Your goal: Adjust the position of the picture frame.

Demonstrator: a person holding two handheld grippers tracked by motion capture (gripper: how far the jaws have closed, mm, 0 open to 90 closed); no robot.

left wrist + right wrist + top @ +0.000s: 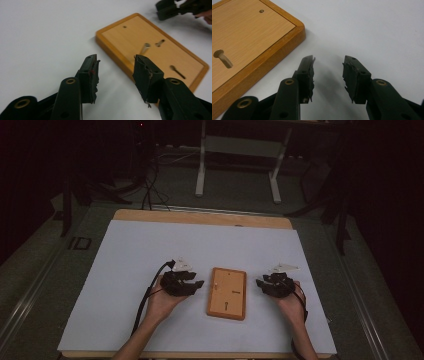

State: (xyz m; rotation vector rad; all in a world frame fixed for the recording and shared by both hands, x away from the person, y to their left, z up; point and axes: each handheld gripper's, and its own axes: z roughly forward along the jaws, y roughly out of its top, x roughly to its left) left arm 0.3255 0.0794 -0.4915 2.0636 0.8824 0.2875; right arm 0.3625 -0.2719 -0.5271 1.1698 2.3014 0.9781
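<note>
- Board (227, 293): wooden, rectangular, raised darker rim around a paler inset face; lies flat on the white table sheet (130, 265), near the front edge, long side running 12 to 6 o'clock in the high view.
- Face details, left gripper view: small round hole (124, 26) near one end, a keyhole-shaped slot (160, 43), a second elongated slot (177, 70), and a short peg (144, 48) leaning out of the face near the middle. Which hole the peg sits in I cannot tell.
- Left gripper (196, 285): at 9 o'clock of the board, just beside its long edge. In its own view the jaws stand apart with nothing between the pads; one fingertip overlaps the board's rim in the picture, contact not resolvable.
- Right gripper (259, 282): at 3 o'clock of the board, near but apart. Its own view shows jaws parted over bare sheet, empty, board corner off to one side.
- Judgement on step: both grippers look set to close in on the board or its peg from opposite sides. To do it well: keep the jaws level with the rim, approach square to the long edges, steady the board with one side before the other works the peg, since the sheet looks smooth and the board may slide.
- Writing: no brand, label or legible text on the board, the grippers or the sheet.
</note>
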